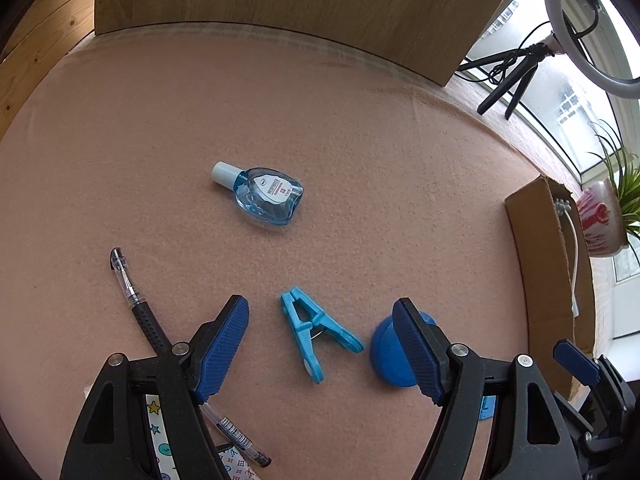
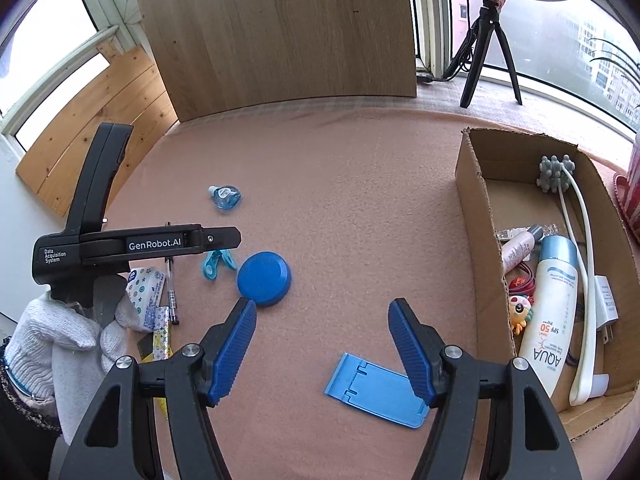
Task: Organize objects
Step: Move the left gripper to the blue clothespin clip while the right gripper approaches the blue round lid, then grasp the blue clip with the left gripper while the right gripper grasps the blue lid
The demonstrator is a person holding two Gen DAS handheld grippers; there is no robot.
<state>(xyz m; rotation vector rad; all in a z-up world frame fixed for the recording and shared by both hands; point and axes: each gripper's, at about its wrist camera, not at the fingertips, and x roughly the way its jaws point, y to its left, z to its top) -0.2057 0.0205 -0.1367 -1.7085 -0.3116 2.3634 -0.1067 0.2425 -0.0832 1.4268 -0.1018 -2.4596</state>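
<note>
Left of the cardboard box point(image 2: 478, 216), bare felt surrounds both empty, spread-fingered grippers: the left gripper point(image 1: 325, 344) flanks the clothespin point(image 1: 314, 330), the right gripper point(image 2: 322, 346) hovers by the blue disc point(image 2: 264, 278).

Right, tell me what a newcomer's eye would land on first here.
Blue things scattered on the pink mat: a clothes peg between the left gripper's open jaws, a round blue lid beside it, a small bottle farther back. At the right, a cardboard box holds a sunscreen tube.
</note>
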